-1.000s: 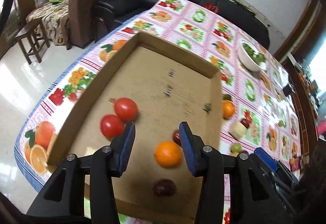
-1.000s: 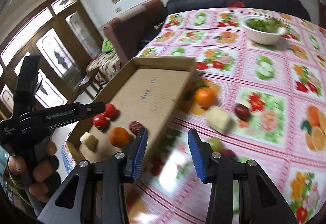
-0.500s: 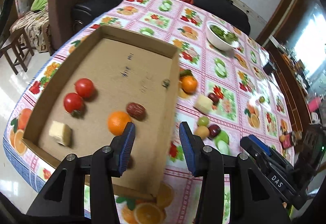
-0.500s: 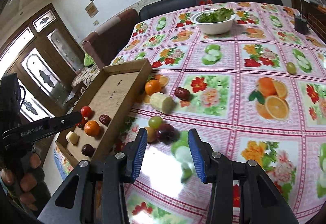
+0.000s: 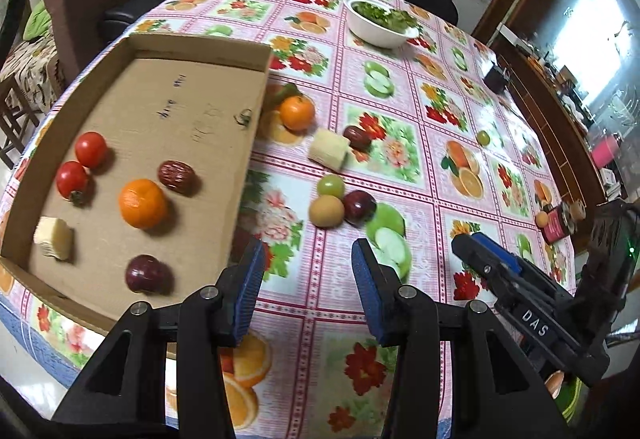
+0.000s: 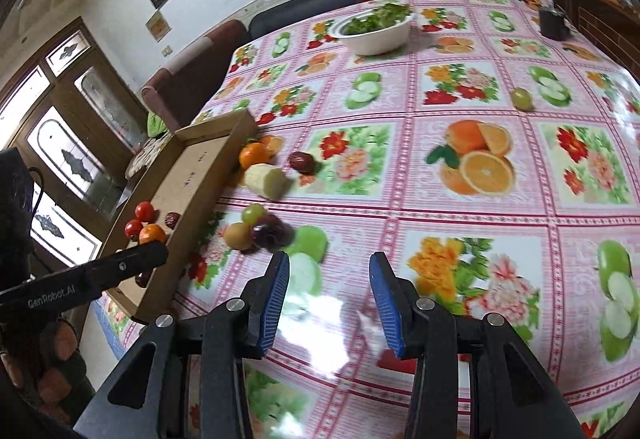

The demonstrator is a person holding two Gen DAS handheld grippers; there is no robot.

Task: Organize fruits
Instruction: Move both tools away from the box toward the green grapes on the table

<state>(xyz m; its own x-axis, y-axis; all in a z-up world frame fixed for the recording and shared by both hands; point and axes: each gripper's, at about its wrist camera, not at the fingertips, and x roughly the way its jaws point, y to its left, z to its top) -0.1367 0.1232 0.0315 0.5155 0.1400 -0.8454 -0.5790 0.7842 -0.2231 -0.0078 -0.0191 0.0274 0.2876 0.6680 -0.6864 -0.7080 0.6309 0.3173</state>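
Fruit lies in two groups on our table (image 5: 400, 167). Inside the cardboard tray (image 5: 248, 143) we see two tomatoes (image 5: 82, 165), an orange (image 5: 142, 203), a red date (image 5: 176, 177), a pale chunk (image 5: 53, 238) near the front left corner and a dark plum (image 5: 147, 273) close to the front wall. Outside, just beside the tray's right wall, sits a second orange (image 5: 296, 112), then a pale cylinder piece (image 5: 328, 150) touching another date (image 5: 357, 137). Nearer to us, a green grape (image 5: 331, 184), a brown round fruit (image 5: 326, 210) and a dark plum (image 5: 359, 206) press together. One lone grape (image 6: 521, 98) is well apart, toward the far right.

Our left gripper (image 5: 306, 287) is wide open and holds nothing, over bare cloth just right of the tray's front corner. Our right gripper (image 6: 329, 295) is also spread wide and empty, near the cluster of three. A white bowl (image 6: 376, 33) of greens stands near the far edge. The cloth between the cluster and the lone grape is free.
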